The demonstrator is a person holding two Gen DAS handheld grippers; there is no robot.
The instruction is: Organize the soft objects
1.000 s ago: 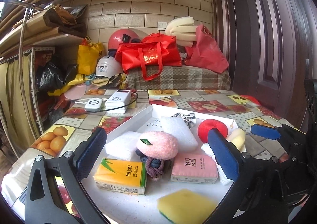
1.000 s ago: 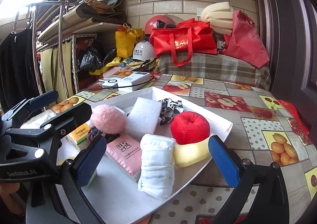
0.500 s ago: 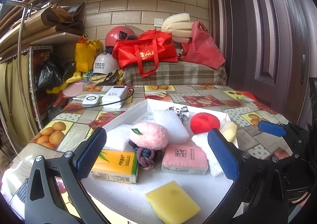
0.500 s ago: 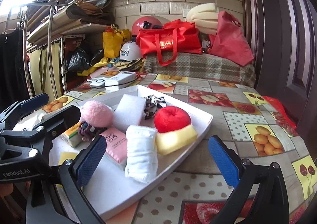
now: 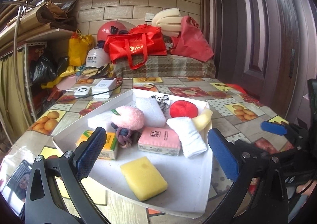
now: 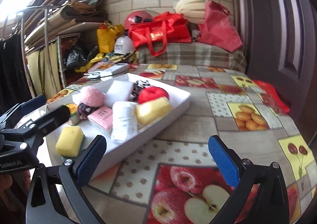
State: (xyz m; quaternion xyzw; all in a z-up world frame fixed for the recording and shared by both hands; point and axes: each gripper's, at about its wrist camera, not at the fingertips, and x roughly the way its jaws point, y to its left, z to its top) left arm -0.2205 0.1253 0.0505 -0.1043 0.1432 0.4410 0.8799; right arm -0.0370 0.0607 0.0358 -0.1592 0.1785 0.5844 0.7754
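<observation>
White tray (image 5: 206, 190) on the counter (image 6: 198, 124) holds yellow sponge (image 5: 143, 177), pink tissue pack (image 5: 159, 140), rolled white towel (image 5: 187, 135), pink puff (image 5: 127, 117), red plush (more behind). Left gripper (image 5: 156, 153) and right gripper (image 6: 156, 156) fingers spread, empty.

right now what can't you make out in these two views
- Left wrist view: the orange-and-green tissue pack is partly hidden by a finger of the left tongs.
- Right wrist view: the round red plush ball is motion-blurred.
- Both views: print on the pink tissue pack is too small to read.
</observation>
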